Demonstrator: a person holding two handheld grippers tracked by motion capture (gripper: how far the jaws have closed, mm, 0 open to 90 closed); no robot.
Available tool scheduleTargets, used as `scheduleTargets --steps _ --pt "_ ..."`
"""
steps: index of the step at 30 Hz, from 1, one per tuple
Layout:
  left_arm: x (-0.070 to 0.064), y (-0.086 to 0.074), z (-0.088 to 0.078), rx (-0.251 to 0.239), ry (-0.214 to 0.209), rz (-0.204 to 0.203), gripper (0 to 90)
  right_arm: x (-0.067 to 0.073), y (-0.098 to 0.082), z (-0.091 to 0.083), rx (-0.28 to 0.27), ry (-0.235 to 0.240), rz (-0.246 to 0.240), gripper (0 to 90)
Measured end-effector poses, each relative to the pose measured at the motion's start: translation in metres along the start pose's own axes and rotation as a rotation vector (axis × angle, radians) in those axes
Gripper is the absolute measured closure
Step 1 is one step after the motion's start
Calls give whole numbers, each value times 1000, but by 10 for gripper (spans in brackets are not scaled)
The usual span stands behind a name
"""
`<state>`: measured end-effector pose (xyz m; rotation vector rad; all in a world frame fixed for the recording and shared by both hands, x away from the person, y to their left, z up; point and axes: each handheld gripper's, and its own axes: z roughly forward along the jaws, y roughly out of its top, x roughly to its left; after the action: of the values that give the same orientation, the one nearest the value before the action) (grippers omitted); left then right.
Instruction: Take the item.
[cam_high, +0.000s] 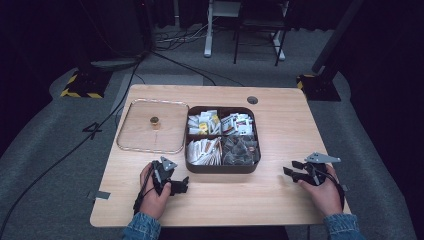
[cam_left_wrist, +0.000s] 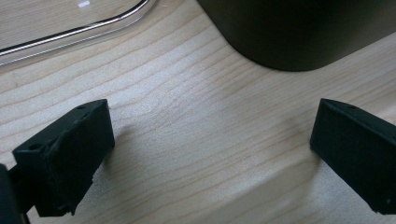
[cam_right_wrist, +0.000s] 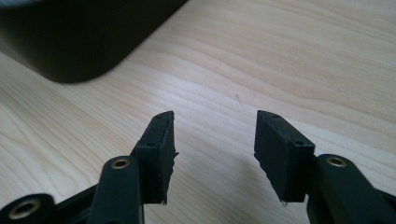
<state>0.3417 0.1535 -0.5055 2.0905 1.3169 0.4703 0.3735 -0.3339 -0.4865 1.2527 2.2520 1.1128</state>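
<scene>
A dark brown box (cam_high: 221, 167) with four compartments of tea bags and sachets stands in the middle of the wooden table (cam_high: 280, 125). To its left lies its clear lid (cam_high: 135, 136), flat, with a small knob (cam_high: 154, 120) on top. My left gripper (cam_high: 181, 185) rests on the table near the box's front left corner, open, nothing between its jaws; its own view shows the box corner (cam_left_wrist: 289, 32) and the lid's edge (cam_left_wrist: 79, 32). My right gripper (cam_high: 291, 168) sits at the table's right, open and empty, with the box corner (cam_right_wrist: 84, 32) ahead on the left.
A round cable hole (cam_high: 252, 100) lies at the table's back edge. A strip of grey tape (cam_high: 101, 195) is stuck at the front left corner. Cables, stand bases and chair legs are on the floor behind the table.
</scene>
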Motion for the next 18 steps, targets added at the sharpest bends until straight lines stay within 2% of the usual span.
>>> scheduleTargets --steps 2,3,5,6,9,12,18 --pt "0 0 0 2 -2 3 0 1 7 -4 -32 21 37 484" --pt "0 0 0 1 0 4 0 1 7 -4 -32 21 37 484" --pt "0 1 0 1 1 1 0 3 14 -7 -69 66 106 483" --pt "0 1 1 1 2 1 0 4 18 -8 -72 85 123 487" --pt "0 1 1 0 2 -3 0 4 30 -11 -66 84 105 511" --pt "0 1 1 0 2 -3 0 3 43 -14 -64 97 115 533" --pt "-1 1 1 0 4 -5 0 6 70 -13 -68 103 85 544"
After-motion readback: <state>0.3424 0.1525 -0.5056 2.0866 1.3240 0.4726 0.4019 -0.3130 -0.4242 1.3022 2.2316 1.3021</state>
